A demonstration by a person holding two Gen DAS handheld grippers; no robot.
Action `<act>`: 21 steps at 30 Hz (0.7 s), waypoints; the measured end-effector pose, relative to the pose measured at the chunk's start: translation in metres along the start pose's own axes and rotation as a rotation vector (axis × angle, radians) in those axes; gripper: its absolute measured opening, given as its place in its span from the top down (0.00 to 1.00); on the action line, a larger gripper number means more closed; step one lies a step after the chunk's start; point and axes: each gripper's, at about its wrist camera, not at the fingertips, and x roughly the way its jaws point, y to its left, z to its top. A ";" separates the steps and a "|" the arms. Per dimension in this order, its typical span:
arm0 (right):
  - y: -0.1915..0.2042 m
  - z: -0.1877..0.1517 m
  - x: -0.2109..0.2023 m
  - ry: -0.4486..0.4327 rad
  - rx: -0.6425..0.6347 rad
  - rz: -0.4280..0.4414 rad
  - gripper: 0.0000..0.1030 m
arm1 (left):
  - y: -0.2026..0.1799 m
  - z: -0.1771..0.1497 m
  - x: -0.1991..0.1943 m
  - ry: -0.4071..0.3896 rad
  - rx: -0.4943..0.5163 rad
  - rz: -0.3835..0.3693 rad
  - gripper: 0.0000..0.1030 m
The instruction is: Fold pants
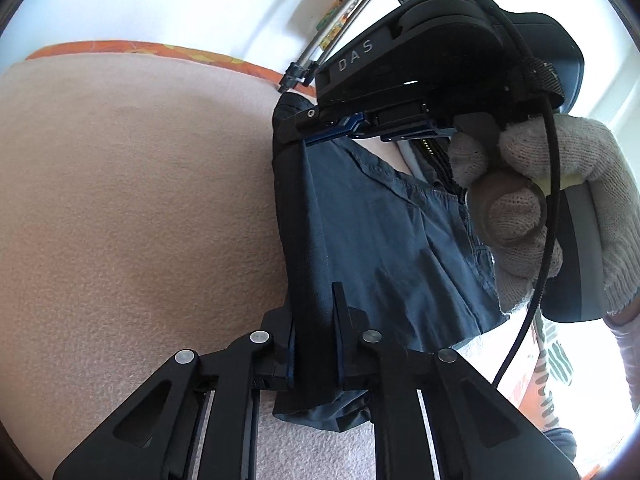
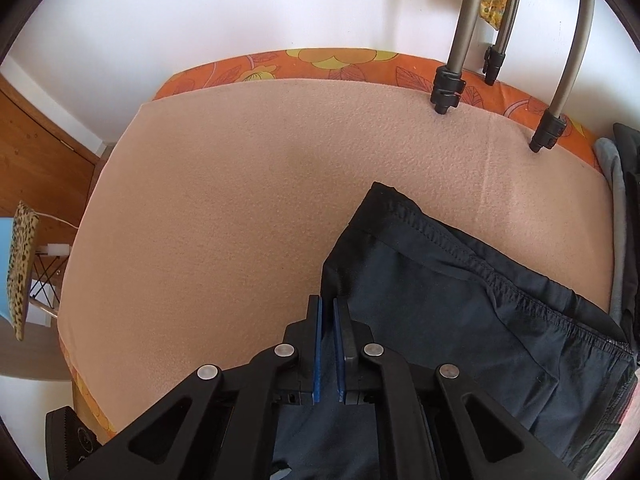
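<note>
Both your grippers pinch the dark navy pants (image 2: 460, 312) over the beige blanket (image 2: 240, 200): left gripper (image 1: 316, 336) and right gripper (image 2: 328, 344) fingers clamped narrow on fabric, seemingly its edge. No finished fold shows yet; most folding remains.

**Around the edges of the bed**

A peach fleece blanket (image 2: 248, 200) covers the bed, an orange floral sheet (image 2: 320, 65) peeking out along its far edge at twelve o'clock. Tripod legs (image 2: 460, 52) stand on it at one o'clock. Over at nine o'clock, a leopard-print cushion (image 2: 22, 272) sits on a chair beside the wooden floor (image 2: 36, 152). White wall (image 2: 240, 8) behind.
</note>
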 end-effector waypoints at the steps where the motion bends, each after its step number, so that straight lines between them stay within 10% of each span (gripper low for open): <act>1: 0.001 0.000 -0.003 0.002 -0.010 0.006 0.86 | -0.006 0.000 -0.003 -0.014 0.019 -0.002 0.90; 4: 0.001 0.000 -0.013 -0.003 -0.023 -0.043 0.46 | -0.019 -0.001 -0.011 -0.038 0.061 0.000 0.90; 10: 0.012 0.004 -0.009 0.038 -0.082 -0.091 0.46 | -0.043 0.003 -0.019 -0.062 0.132 -0.006 0.90; 13: 0.023 -0.001 -0.005 0.052 -0.127 -0.150 0.70 | -0.055 0.003 -0.021 -0.061 0.155 -0.020 0.90; 21: -0.010 -0.013 -0.049 -0.077 -0.048 -0.042 0.93 | -0.074 0.011 -0.023 -0.064 0.147 -0.107 0.90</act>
